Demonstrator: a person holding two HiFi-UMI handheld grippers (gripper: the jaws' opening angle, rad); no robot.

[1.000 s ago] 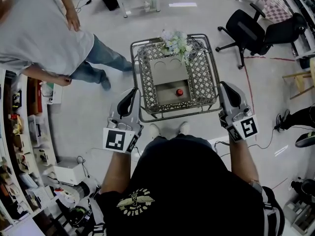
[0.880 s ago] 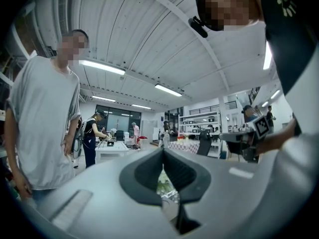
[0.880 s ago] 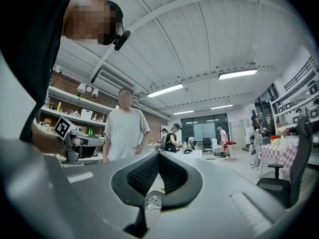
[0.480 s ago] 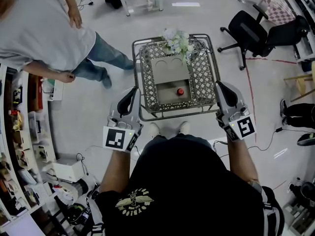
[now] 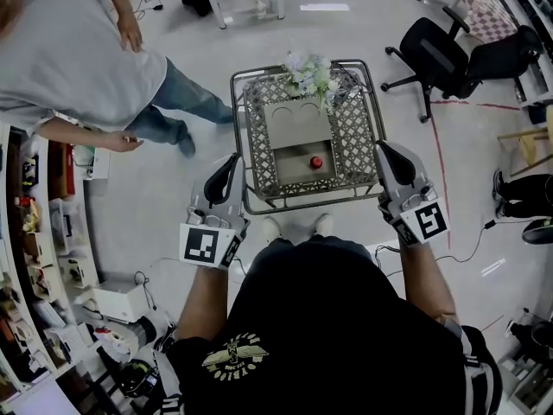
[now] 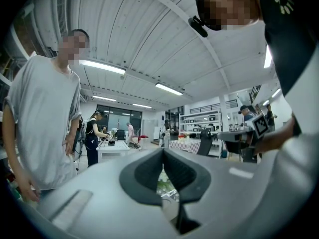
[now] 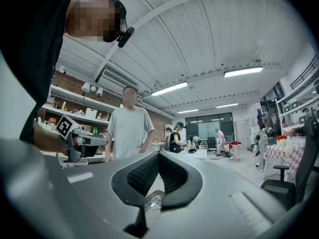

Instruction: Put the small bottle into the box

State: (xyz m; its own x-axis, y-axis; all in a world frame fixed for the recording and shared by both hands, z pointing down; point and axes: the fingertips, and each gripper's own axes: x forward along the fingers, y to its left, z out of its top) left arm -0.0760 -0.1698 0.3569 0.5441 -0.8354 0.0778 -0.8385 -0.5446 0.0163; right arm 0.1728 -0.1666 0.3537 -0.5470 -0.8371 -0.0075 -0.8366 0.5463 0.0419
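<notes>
Pale floor — lace-topped table (image 5: 356,141) bearing the box (image 5: 289,128), office chair (image 5: 441,50) near.

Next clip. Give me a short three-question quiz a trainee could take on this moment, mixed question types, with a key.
1. True or false: the small bottle with the red cap is inside the box.
2. Multiple choice: the flowers sit at the table's A) far end, B) near end, C) left side.
3. Fill in: the left gripper and the right gripper both have their jaws ____.
Key: 1 true; 2 A; 3 shut.
</notes>
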